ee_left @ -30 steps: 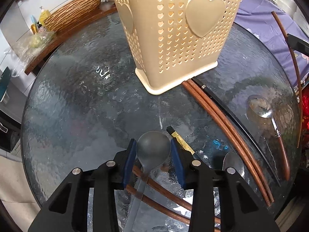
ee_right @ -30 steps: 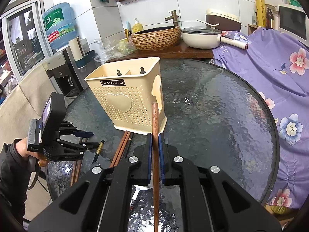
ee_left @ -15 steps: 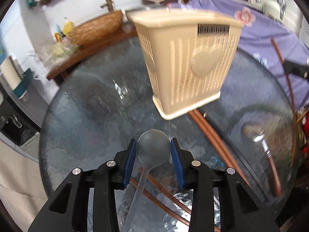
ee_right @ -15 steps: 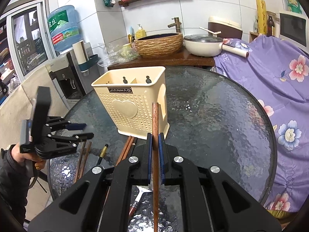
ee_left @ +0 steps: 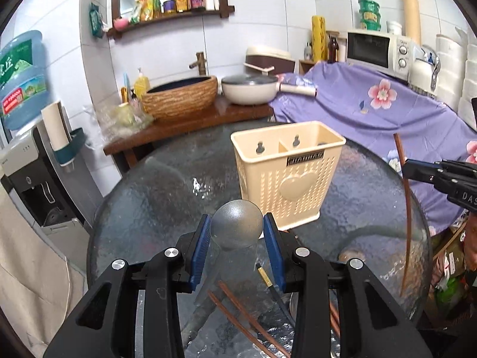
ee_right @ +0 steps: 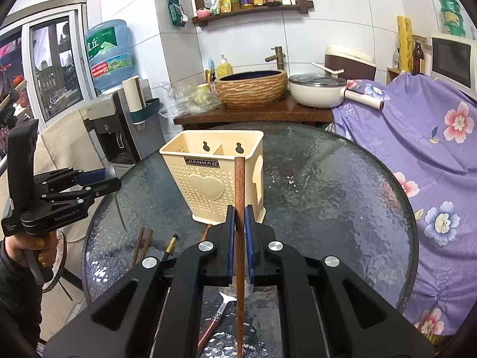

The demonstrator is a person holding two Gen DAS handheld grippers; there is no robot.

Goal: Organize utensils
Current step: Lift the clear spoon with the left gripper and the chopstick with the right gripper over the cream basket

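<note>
A cream perforated plastic utensil caddy (ee_right: 216, 179) is being carried by the round textured-glass worktop (ee_right: 328, 197) — white-tiled walls (ee_right: 328, 15) behind. A grey spoon (ee_left: 237, 228) is being gripped in the left claw (ee_left: 237, 247); a brown wooden chopstick (ee_right: 239, 223) is being pinched in the closed right claw (ee_right: 239, 238).

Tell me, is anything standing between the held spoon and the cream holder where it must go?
Nothing visible does. Only bare glass table lies between the spoon in the left gripper and the holder.
</note>
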